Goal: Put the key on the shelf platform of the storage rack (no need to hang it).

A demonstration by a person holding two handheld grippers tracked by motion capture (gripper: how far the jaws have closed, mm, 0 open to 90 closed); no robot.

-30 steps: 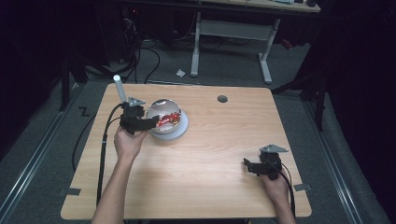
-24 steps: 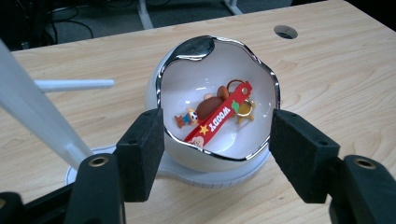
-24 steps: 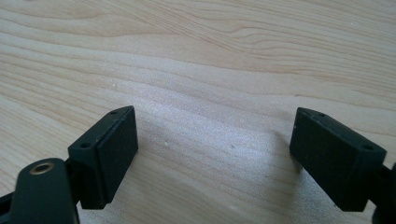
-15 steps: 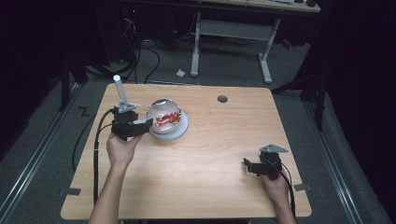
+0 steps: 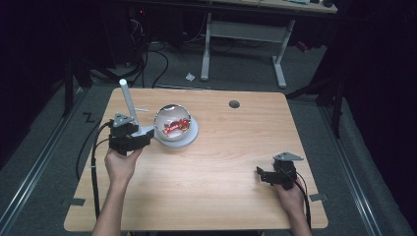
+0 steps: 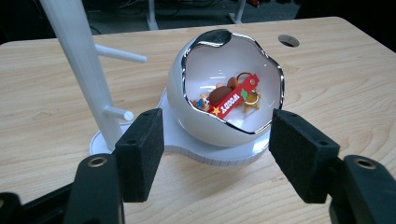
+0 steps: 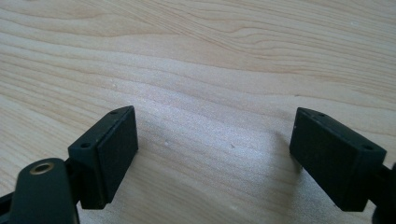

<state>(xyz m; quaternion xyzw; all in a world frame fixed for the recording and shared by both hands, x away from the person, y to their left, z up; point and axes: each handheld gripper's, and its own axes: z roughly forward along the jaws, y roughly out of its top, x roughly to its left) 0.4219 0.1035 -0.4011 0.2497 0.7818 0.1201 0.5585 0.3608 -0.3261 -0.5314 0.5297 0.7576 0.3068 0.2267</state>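
A glossy white egg-shaped bowl (image 5: 172,125) (image 6: 219,93) with a jagged silver rim sits on a white base (image 6: 210,156) at the table's left rear. Inside lies a red keychain tag (image 6: 233,98) with a small brown figure and a ring. A white peg stand (image 5: 127,98) (image 6: 79,60) rises just left of it. My left gripper (image 5: 149,133) (image 6: 217,149) is level and points at the bowl from the left. Its jaws are open, with the front of the base showing in the gap. My right gripper (image 5: 260,174) (image 7: 215,154) rests open over bare wood at the front right.
The wooden table (image 5: 221,162) has a round cable hole (image 5: 234,104) near its far edge. Cables trail off the left side from the left gripper. A desk frame (image 5: 246,34) stands on the floor behind the table.
My left gripper has drawn back to the left and towards the person, away from the bowl. The bowl, the stand and my right gripper have stayed put.
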